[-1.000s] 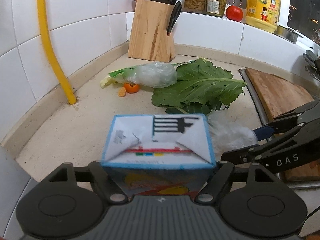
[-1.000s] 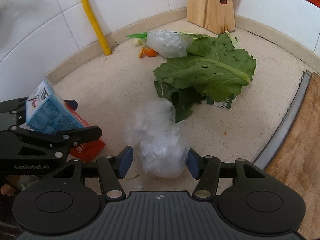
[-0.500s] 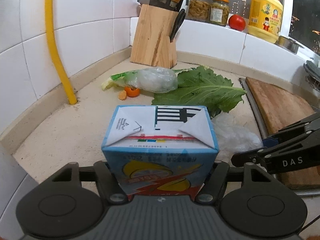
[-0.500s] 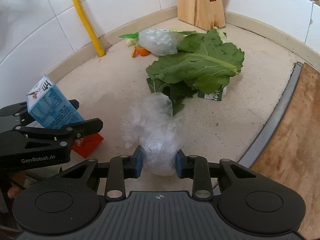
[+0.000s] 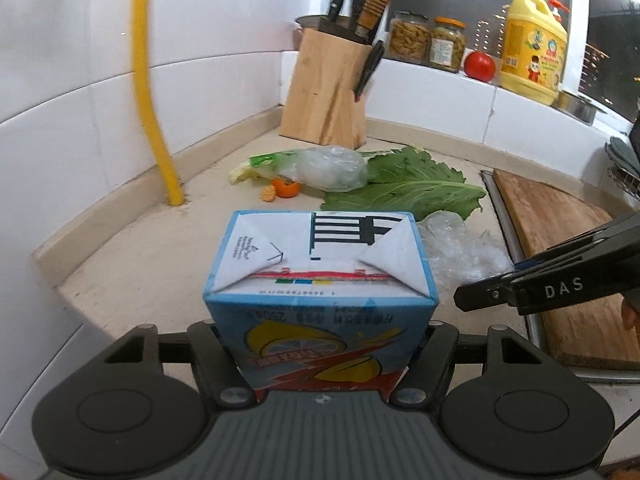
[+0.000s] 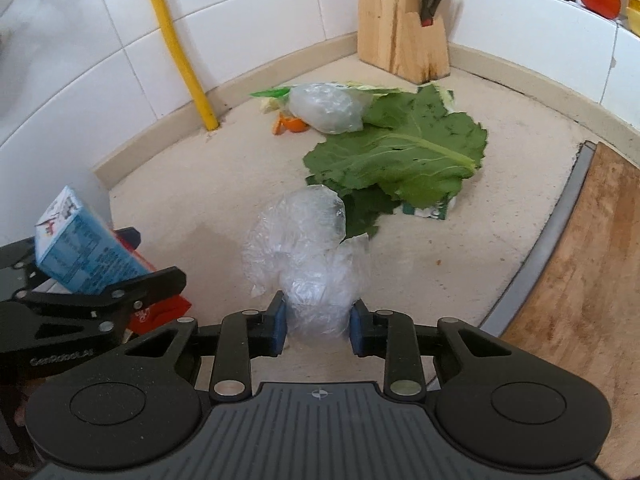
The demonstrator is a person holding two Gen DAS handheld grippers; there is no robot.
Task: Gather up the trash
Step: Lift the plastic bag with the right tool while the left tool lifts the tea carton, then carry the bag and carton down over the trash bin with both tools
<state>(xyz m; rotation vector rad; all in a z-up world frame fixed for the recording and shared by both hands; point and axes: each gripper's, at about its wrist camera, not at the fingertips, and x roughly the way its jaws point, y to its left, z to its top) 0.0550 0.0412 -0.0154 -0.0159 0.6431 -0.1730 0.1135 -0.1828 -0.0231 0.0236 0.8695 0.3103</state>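
Observation:
My left gripper [image 5: 320, 340] is shut on a blue drink carton [image 5: 320, 264] with a lemon print, held above the beige counter [image 5: 160, 256]. The right wrist view shows the same carton [image 6: 76, 248] in the left gripper [image 6: 156, 258] at the left edge. My right gripper [image 6: 318, 320] is shut on a crumpled wad of clear plastic wrap [image 6: 308, 248], which still touches the counter. Farther back lie green leaves [image 6: 400, 152], a plastic bag of vegetable scraps [image 6: 324, 108] and orange peel [image 6: 294, 124].
A wooden knife block [image 6: 400, 20] stands in the back corner beside a yellow pipe [image 6: 180, 52]. A wooden cutting board [image 6: 580, 272] lies at the right. Jars [image 5: 408, 40], a tomato [image 5: 479, 66] and a yellow bottle [image 5: 532, 48] line the ledge. A small flat carton [image 6: 428, 210] peeks from under the leaves.
The right jaws have closed onto the plastic wrap and squeezed it narrower. The left gripper has tightened on the carton and lifted it off the counter.

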